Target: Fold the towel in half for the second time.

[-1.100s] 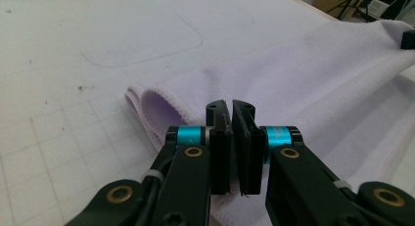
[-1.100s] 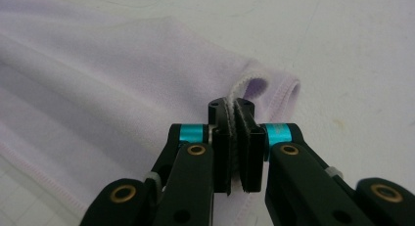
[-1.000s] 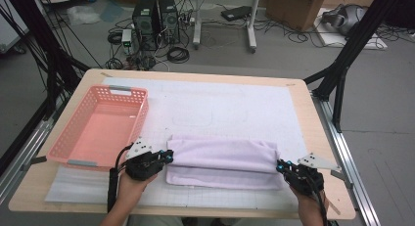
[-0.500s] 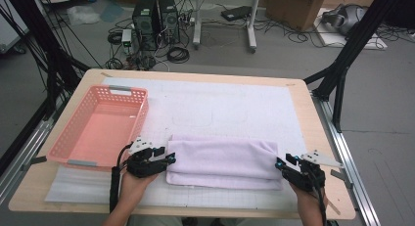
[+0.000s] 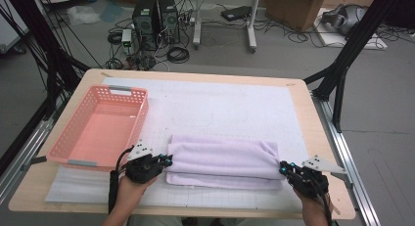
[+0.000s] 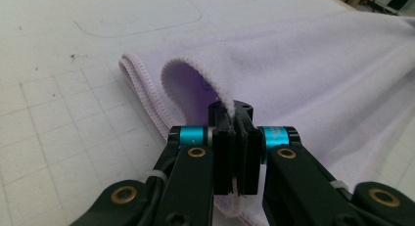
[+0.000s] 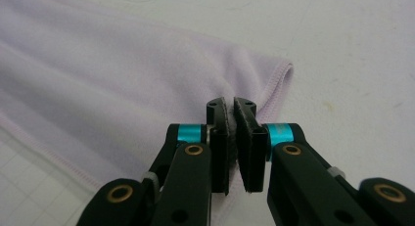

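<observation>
We see a folded lilac towel [image 5: 222, 161] lying on the white gridded mat [image 5: 235, 111] at the near side of the wooden table [image 5: 313, 118], just right of the pink plastic basket [image 5: 100, 128] that stands on the table's left. The left gripper [image 5: 166, 161] is at the towel's left end; its jaws have just been closing, and in the left gripper view they are pressed together on the hemmed top layer of the towel [image 6: 293, 69], which curls up out of the left gripper [image 6: 235, 116]. The right gripper [image 5: 284, 168] is at the towel's right end; its jaws have likewise just been closing, and in the right gripper view they pinch a fold of the towel [image 7: 122, 74] near its corner, at the tips of the right gripper [image 7: 231, 108]
</observation>
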`<action>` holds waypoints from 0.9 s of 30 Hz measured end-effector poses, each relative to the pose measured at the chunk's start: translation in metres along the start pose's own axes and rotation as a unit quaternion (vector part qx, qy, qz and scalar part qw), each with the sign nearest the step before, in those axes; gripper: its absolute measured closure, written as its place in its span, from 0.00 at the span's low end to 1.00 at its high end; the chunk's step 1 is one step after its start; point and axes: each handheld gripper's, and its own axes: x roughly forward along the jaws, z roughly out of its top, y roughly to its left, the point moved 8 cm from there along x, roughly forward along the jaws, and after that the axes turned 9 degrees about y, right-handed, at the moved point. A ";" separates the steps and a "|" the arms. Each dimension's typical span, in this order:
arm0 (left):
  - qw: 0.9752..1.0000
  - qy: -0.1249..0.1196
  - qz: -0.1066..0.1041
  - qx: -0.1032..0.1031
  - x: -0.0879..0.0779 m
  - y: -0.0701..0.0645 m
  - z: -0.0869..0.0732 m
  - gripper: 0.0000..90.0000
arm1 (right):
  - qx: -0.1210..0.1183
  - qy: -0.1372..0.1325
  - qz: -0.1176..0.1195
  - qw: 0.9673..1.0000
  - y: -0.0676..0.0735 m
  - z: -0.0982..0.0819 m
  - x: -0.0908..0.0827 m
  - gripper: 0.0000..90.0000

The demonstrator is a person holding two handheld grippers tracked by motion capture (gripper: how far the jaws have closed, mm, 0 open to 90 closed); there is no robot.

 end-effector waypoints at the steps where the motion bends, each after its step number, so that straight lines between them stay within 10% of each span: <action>1: 1.000 0.001 -0.002 -0.001 -0.002 -0.001 -0.001 0.97 | -0.001 -0.002 0.002 1.000 0.000 0.000 -0.002 0.94; 12: 0.999 0.024 -0.025 0.002 -0.013 -0.015 -0.026 0.96 | -0.022 0.030 0.011 0.999 0.009 -0.021 -0.008 0.94; 16: 0.999 0.026 -0.020 -0.003 -0.013 -0.010 -0.025 0.70 | -0.016 0.048 0.018 0.999 0.008 -0.028 -0.010 0.82; 23: 1.000 -0.009 -0.024 -0.016 -0.018 -0.002 -0.007 0.52 | 0.025 -0.039 0.015 0.999 -0.007 0.000 -0.025 0.68; 27: 1.000 -0.013 -0.021 -0.019 -0.012 0.001 0.003 0.50 | 0.022 -0.030 0.022 0.999 -0.003 0.013 -0.007 0.68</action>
